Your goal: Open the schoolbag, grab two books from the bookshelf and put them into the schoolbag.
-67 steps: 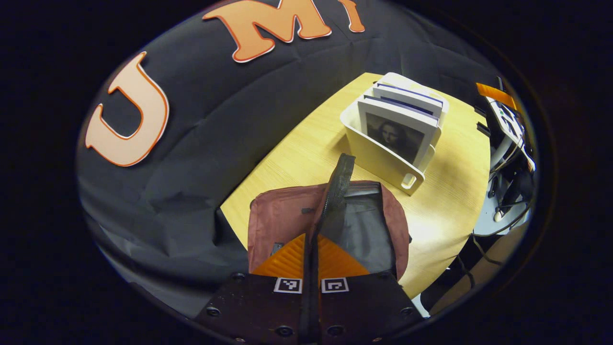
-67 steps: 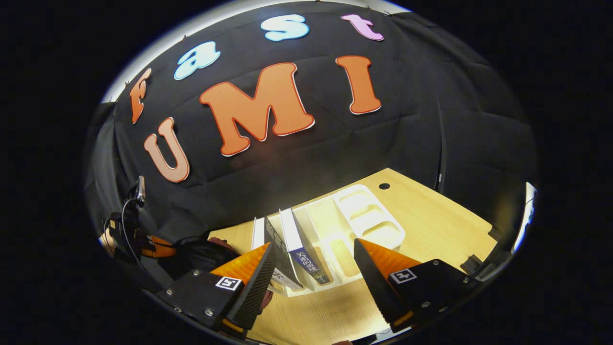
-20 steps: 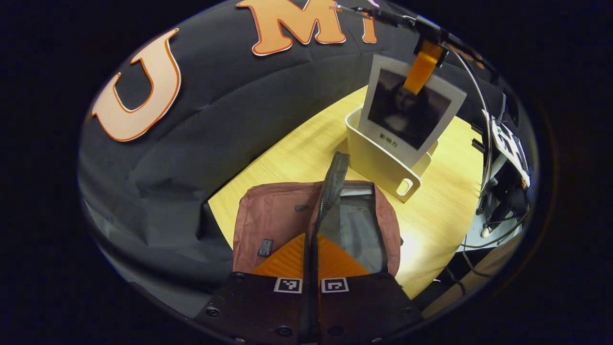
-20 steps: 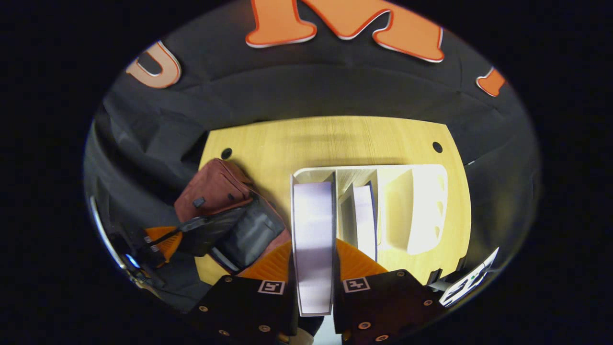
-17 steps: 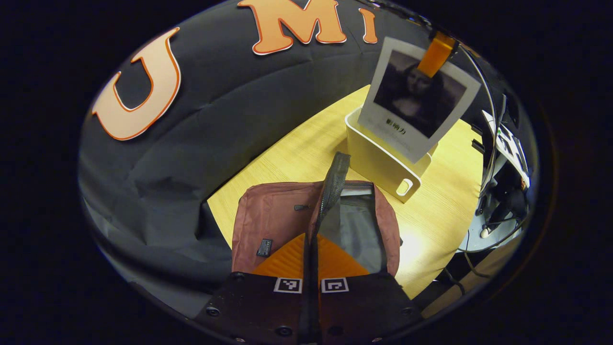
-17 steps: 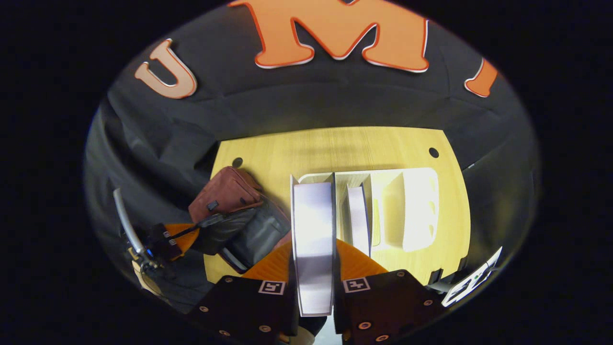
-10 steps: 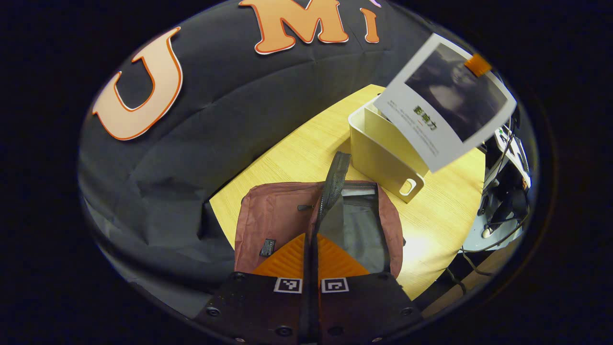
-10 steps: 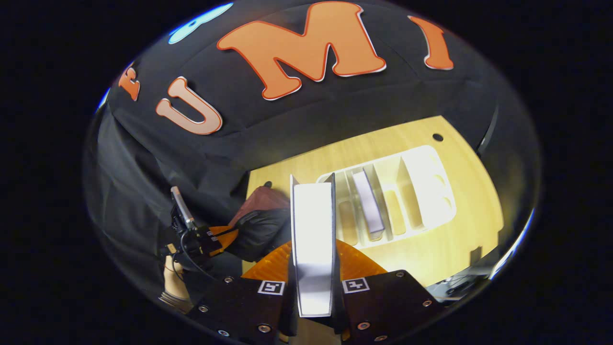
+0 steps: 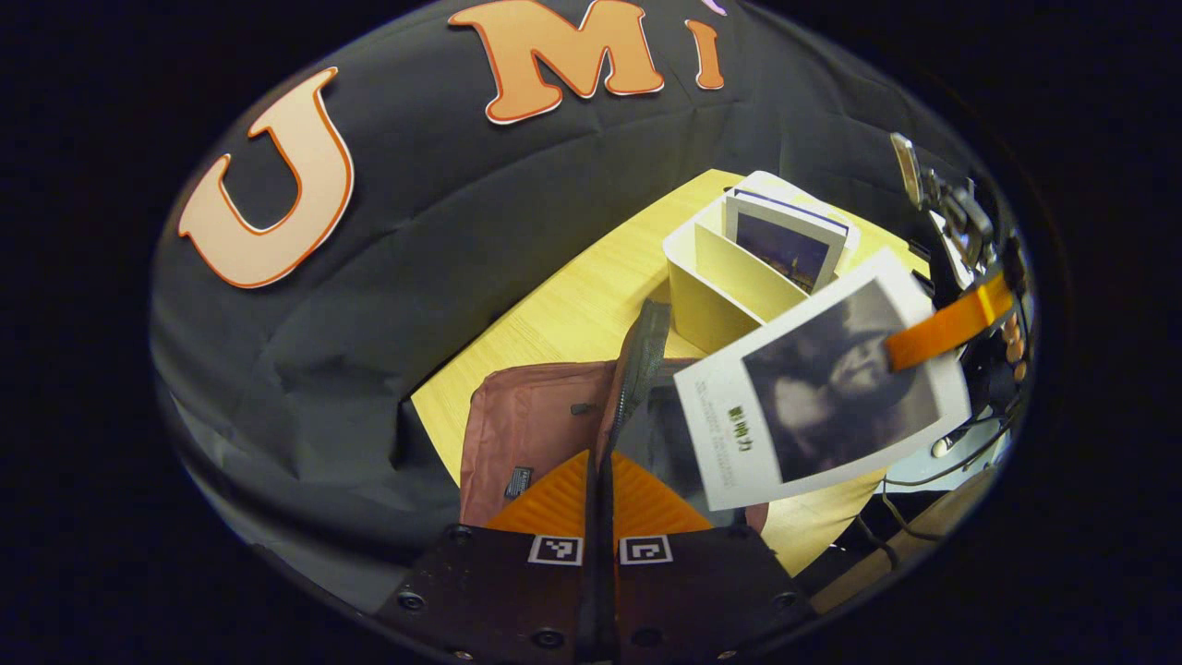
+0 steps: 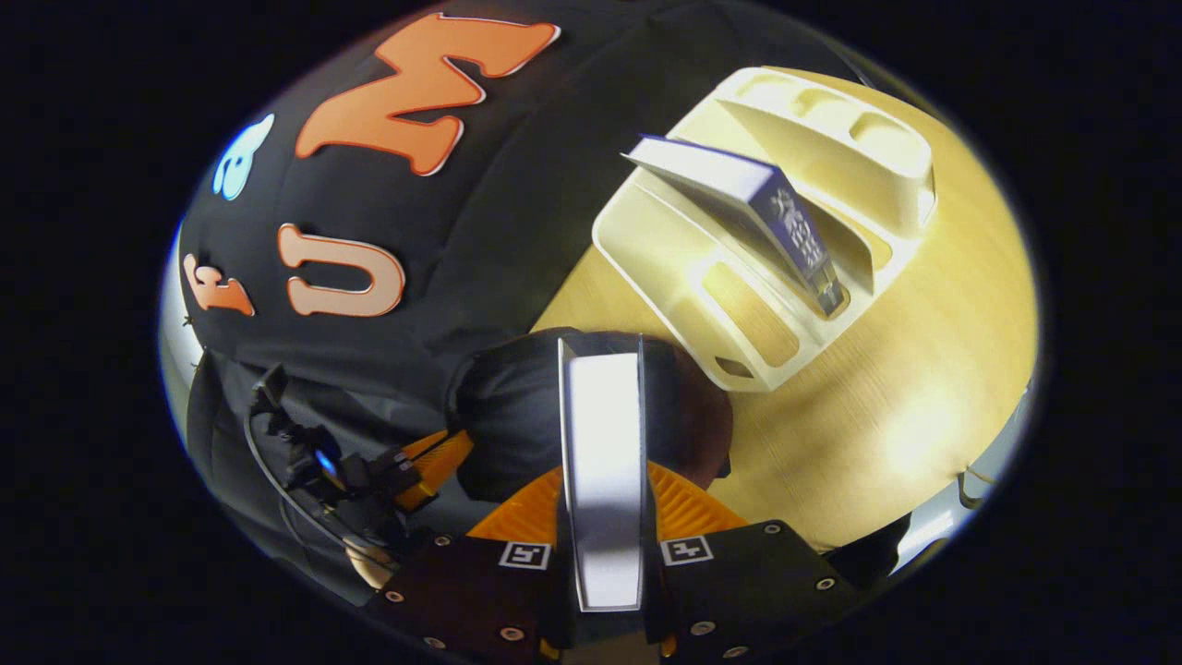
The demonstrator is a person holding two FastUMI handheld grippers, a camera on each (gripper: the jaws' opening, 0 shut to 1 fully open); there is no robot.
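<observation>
Left gripper [image 9: 600, 517]: fingers pressed together on the black zipper edge [image 9: 637, 369] of the schoolbag [image 9: 536, 434], edge held raised, mouth open, grey lining visible. Schoolbag lying on the wooden table [image 9: 572, 314], near the booth wall side.

Left gripper view, further: portrait-cover book [image 9: 822, 397] in the air, tilted, lower corner over the bag mouth; front cover facing the camera. Right gripper seen here from outside as one finger [image 9: 942, 328] laid across the cover near its far edge. Behind: cream bookshelf [image 9: 729, 286] on the table, one book [image 9: 785, 245] upright in a rear slot, front slot vacant.

Right gripper view: right gripper [image 10: 605, 517] clamped on the same portrait-cover book [image 10: 605, 462], seen edge-on, page block toward the camera, cover not visible. Book edge directly over the dark opening of the schoolbag [image 10: 517, 406]. Bookshelf [image 10: 739, 277] just beside the bag, dividers and slot bottoms visible from above; remaining book [image 10: 739, 194] leaning between dividers, spine readable as dark blue. Left gripper [image 10: 434, 462] at lower left of the bag, with cables and part of a hand [image 10: 369, 563] beneath it; jaw state not discernible from this side.
</observation>
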